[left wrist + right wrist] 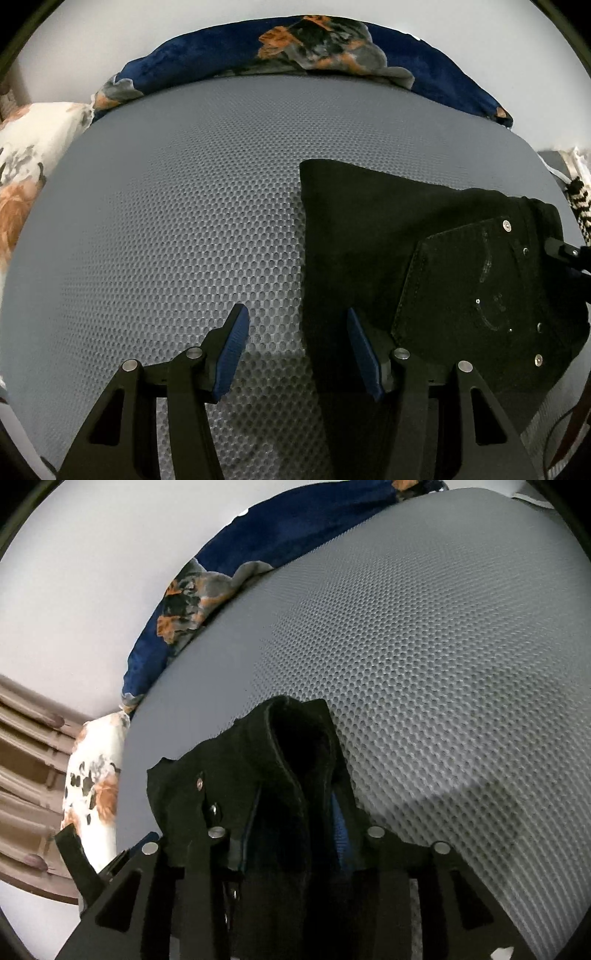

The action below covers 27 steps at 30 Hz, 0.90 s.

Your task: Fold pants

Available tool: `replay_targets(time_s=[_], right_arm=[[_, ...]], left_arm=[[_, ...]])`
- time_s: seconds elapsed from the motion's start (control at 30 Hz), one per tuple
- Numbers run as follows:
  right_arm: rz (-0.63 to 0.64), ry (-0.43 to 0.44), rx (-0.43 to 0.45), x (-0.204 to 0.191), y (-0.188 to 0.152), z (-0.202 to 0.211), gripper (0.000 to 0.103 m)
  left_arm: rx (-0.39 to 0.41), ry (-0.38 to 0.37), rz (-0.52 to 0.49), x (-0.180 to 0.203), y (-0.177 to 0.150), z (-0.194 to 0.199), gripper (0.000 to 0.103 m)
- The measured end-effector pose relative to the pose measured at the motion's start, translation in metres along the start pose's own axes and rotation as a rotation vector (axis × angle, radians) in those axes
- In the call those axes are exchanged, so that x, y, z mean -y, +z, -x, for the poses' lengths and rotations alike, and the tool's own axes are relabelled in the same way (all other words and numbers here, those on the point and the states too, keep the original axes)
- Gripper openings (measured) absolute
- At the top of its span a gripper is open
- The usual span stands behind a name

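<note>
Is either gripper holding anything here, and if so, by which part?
The right gripper is shut on the black pants, gripping a bunched thick edge near the riveted pocket, probably the waistband. The left gripper is open and holds nothing.

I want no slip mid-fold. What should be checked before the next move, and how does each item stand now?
1. Right tongs have fabric of the black pants between them: ok.
2. Grip firm enough to carry: cannot tell.
3. Left tongs open, nothing between them: ok.
4. Left tongs at the pants' edge, one finger over fabric: ok.
5. Grey mesh mattress beside the pants bare for laying them: ok.
6. Pants' layers lying flat: cannot tell.
</note>
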State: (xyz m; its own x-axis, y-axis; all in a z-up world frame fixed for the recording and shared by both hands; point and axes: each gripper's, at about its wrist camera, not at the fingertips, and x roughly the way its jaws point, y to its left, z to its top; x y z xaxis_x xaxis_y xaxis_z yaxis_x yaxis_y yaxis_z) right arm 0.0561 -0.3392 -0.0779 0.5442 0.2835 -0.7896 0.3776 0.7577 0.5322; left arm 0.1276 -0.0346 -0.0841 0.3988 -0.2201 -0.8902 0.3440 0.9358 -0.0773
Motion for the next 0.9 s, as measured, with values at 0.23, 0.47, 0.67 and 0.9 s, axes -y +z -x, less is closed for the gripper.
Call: replay_targets(time_s=[0.23, 0.47, 0.67, 0.9], right_arm=[[0.04, -0.051, 0.004, 0.003, -0.031, 0.036, 0.034], [0.093, -0.043, -0.037, -0.005, -0.057, 0.041, 0.019], [0.096, -0.061, 0.0, -0.007, -0.065, 0.058, 0.01], [0.096, -0.114, -0.008, 0.002, -0.075, 0.05, 0.01]], left_arm=[[-0.025, -0.04, -0.024, 0.002, -0.02, 0.014, 0.056], [-0.028, -0.045, -0.042, 0.007, -0.036, 0.023, 0.056], [-0.036, -0.05, -0.065, 0.01, -0.044, 0.029, 0.056], [-0.054, -0.03, -0.09, 0.014, -0.049, 0.025, 0.056]])
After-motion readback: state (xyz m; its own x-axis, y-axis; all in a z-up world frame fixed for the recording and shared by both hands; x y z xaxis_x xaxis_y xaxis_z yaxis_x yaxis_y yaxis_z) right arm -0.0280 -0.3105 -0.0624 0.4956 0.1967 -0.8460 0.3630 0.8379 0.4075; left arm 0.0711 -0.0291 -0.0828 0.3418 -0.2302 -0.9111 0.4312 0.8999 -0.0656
